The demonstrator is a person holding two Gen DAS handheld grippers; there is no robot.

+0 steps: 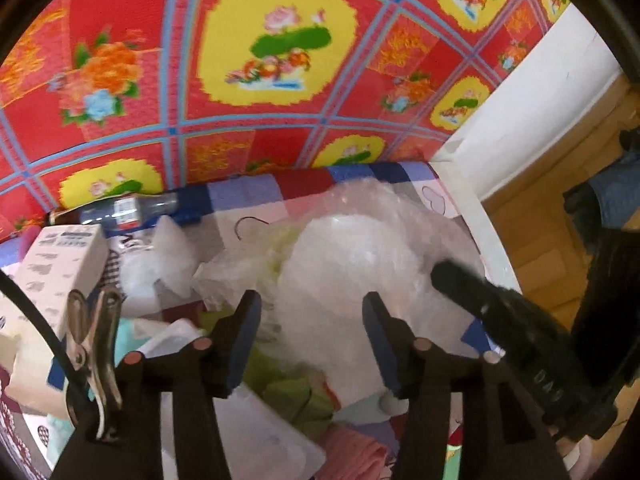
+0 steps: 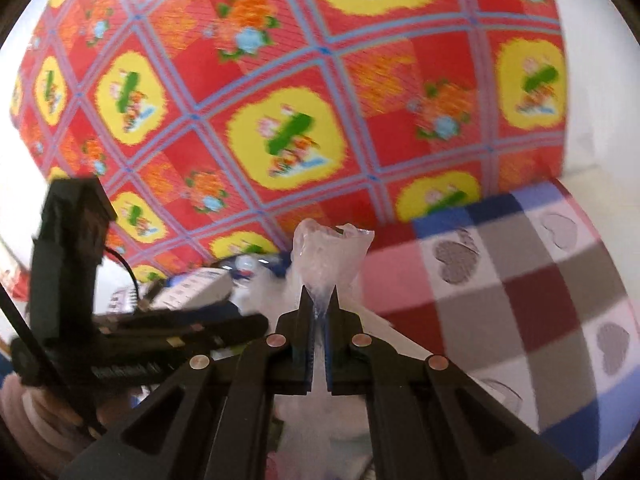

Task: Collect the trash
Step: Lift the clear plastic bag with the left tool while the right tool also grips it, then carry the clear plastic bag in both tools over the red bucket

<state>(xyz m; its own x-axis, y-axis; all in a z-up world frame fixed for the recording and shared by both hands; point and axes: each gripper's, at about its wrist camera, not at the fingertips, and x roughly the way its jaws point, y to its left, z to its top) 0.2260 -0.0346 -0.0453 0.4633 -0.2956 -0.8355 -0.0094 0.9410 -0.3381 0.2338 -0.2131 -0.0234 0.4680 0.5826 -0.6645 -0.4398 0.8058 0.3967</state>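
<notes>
A: Pinching the neck of the clear plastic bag [image 2: 330,256] is the right tool [image 2: 319,300]; its jaws are clenched on the gathered film, with a crumpled tuft sticking out past the tips.

B: And the left tool [image 1: 310,332]?

A: Released. Its jaws stand wide apart with the bag's pale, puffy body [image 1: 360,248] bulging between and beyond them, and I cannot tell whether either blue pad touches it. The right tool's black finger [image 1: 472,292] reaches in from that side and rests against the bag.

B: Where does the bag sit?

A: On the checked, heart-printed cloth [image 2: 520,280] of the table, among other litter: a white carton [image 1: 60,264], a plastic bottle [image 1: 128,210] lying on its side at the far edge, more crumpled plastic and paper.

B: How would you expect it to handle?

A: Light and soft, I judge. Thin film like that collapses under a squeeze and slides between smooth pads, so grabbing the swollen belly would probably just deform it. The bunched neck is the sensible hold, since the layers stack up there and give the pads something to bite.

B: Risks?

A: The film could tear or slip if it is pulled sharply, and whatever is inside might spill if the mouth droops.
</notes>
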